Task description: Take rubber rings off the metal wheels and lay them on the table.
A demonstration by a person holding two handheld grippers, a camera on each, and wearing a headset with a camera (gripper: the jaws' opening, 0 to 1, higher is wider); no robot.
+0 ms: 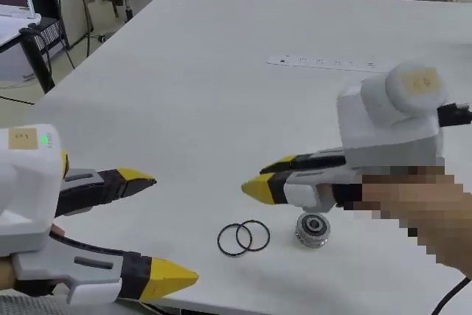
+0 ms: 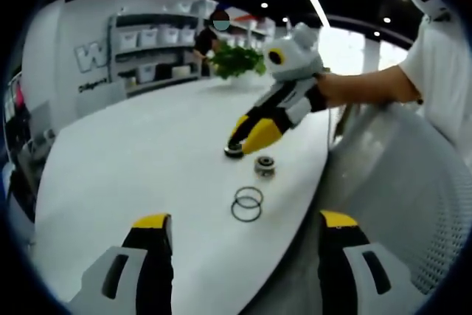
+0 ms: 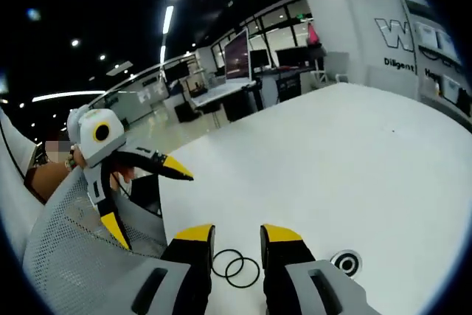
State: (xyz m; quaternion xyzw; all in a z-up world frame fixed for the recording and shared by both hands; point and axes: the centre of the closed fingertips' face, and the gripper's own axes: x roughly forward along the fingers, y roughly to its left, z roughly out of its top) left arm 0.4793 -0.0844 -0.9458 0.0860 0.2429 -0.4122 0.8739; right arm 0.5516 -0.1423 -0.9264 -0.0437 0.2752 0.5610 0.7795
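- Left gripper (image 1: 168, 228): jaws wide apart, nothing between them. It hangs over the near left corner of the tabletop (image 1: 221, 94), tips pointing right.
- Right gripper (image 1: 254, 186): yellow tips a narrow gap apart, gripping nothing. It is held low over the tabletop near the front edge, tips pointing left toward the left gripper.
- Rubber rings (image 1: 243, 237): two thin black rings lie flat on the tabletop close to the front edge. They overlap each other and sit between the two grippers, clear of both.
- Metal wheel (image 1: 313, 228): lies on the tabletop just right of the rings, not touching them, under the right gripper's body.
- Second wheel (image 3: 345, 262): dark round its rim, seen in the right gripper view just beside that gripper's tips.
- Power strip (image 1: 324, 63): white, toward the far right edge.
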